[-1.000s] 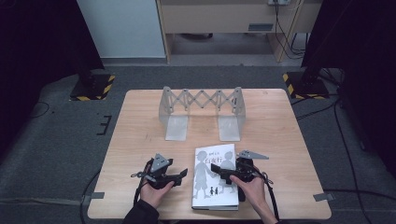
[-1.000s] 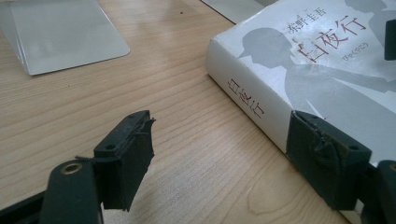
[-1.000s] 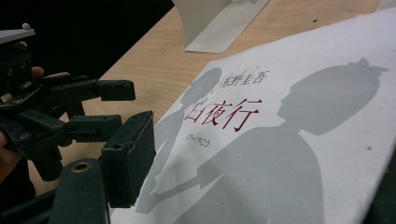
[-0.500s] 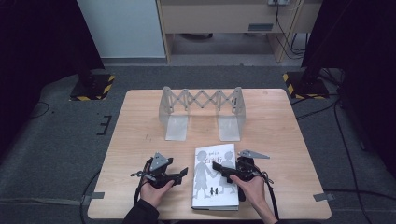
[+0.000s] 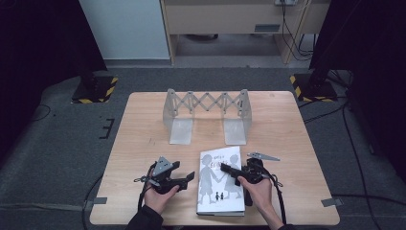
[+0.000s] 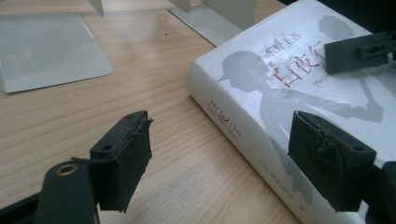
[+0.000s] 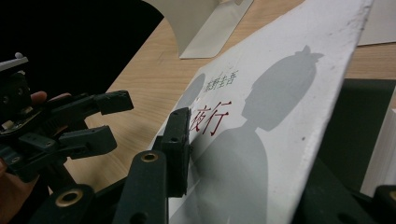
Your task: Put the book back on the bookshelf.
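Observation:
A white book [image 5: 218, 184] with grey silhouettes on its cover lies flat near the table's front edge. My right gripper [image 5: 227, 168] reaches over it from the right. Its jaws have just been closing, and the front cover [image 7: 261, 107] is between them, one pad on top and one under it. That cover stands lifted off the pages, with the dark endpaper showing beneath. My left gripper [image 5: 189, 178] rests just left of the book's spine [image 6: 233, 130]. In its own view the left gripper [image 6: 224, 149] is open with bare wood between the jaws.
A grey metal expanding book rack [image 5: 206, 110] stands across the middle of the wooden table [image 5: 287, 124], its two flat foot plates pointing toward me. Yellow-and-black striped stand bases [image 5: 95, 88] sit on the floor beyond the far corners.
The right gripper's jaws have drawn together over the book's cover. Both hands have kept their places, and the left gripper looks the same.

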A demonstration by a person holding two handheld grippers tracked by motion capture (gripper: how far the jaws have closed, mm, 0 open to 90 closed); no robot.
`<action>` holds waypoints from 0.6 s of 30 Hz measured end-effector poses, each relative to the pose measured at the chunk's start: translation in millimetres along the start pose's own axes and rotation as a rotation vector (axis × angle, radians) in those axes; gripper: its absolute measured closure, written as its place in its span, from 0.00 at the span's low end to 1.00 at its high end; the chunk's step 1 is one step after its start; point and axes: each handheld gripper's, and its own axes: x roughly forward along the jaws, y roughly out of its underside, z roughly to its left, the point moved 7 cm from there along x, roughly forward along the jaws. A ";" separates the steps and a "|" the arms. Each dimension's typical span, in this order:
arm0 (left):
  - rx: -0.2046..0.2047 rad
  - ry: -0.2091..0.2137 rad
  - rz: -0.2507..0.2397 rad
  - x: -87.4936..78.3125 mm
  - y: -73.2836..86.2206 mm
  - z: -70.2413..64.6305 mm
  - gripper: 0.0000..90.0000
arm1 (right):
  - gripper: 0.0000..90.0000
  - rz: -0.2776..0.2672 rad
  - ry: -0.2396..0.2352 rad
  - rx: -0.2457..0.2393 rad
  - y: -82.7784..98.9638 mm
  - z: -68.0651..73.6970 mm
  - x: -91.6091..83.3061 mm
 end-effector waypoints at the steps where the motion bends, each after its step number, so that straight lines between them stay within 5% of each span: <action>1: 0.005 0.005 -0.003 -0.1 -0.7 -1.4 0.23 | 0.73 -0.003 0.001 -0.003 -0.3 -0.1 -0.1; 13: -0.019 0.113 -0.015 6.2 -3.0 -23.1 0.21 | 0.88 -0.085 -0.104 0.012 -11.6 18.3 -12.7; 18: -0.027 0.168 0.005 13.1 1.6 -35.4 0.17 | 0.90 -0.093 -0.148 -0.040 -16.1 29.2 -19.6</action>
